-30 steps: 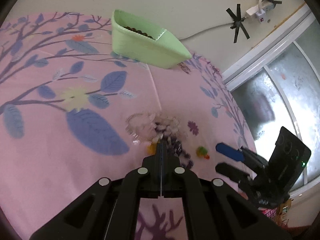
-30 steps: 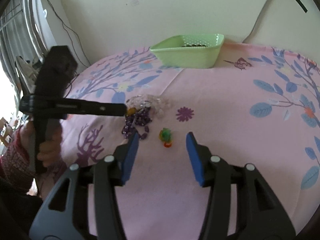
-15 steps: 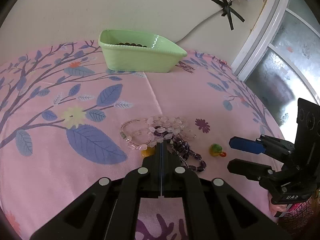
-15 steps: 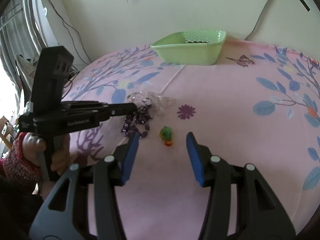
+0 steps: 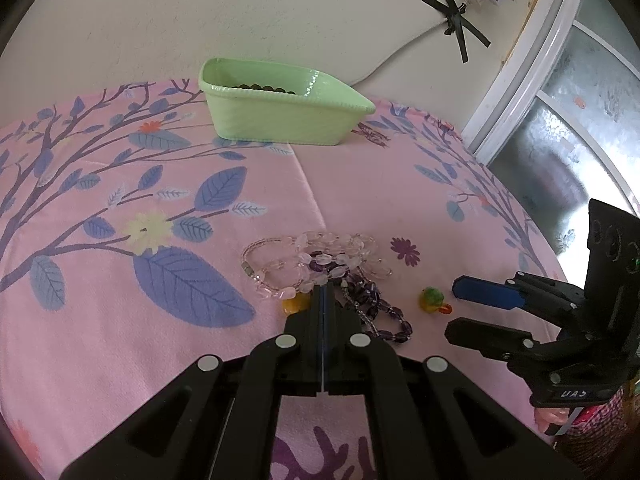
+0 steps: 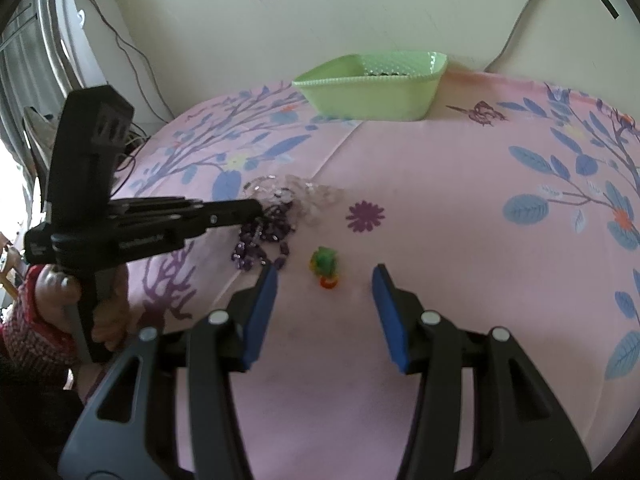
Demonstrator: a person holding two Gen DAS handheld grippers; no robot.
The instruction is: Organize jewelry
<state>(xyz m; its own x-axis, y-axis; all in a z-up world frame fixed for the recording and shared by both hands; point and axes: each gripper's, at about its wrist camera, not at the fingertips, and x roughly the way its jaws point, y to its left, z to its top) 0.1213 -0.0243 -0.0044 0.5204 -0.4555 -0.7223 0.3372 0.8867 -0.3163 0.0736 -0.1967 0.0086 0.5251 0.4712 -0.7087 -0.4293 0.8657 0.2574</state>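
A pile of clear and pink bead bracelets [image 5: 320, 256] lies mid-table, tangled with a purple bead necklace [image 5: 376, 304] and a yellow piece [image 5: 294, 304]. My left gripper [image 5: 322, 290] is shut, its tips at the near edge of that pile; whether a strand is pinched I cannot tell. From the right wrist view it reaches in from the left [image 6: 260, 208]. A small green and orange ring [image 6: 326, 266] lies alone on the cloth, just ahead of and between the blue pads of my open right gripper [image 6: 324, 276]. At the back stands a light green basket [image 5: 280, 120] with dark beads inside.
The round table wears a pink cloth [image 5: 120, 320] with blue leaves. A wall stands close behind the basket, with a taped cable [image 5: 456, 20]. A glazed door frame [image 5: 520, 80] is at the right. A hand in a red patterned sleeve [image 6: 24, 332] holds the left gripper.
The left wrist view has rolled level, so the table now sits straight in it. The left gripper's tips stay shut at the bead pile. The right gripper has not moved.
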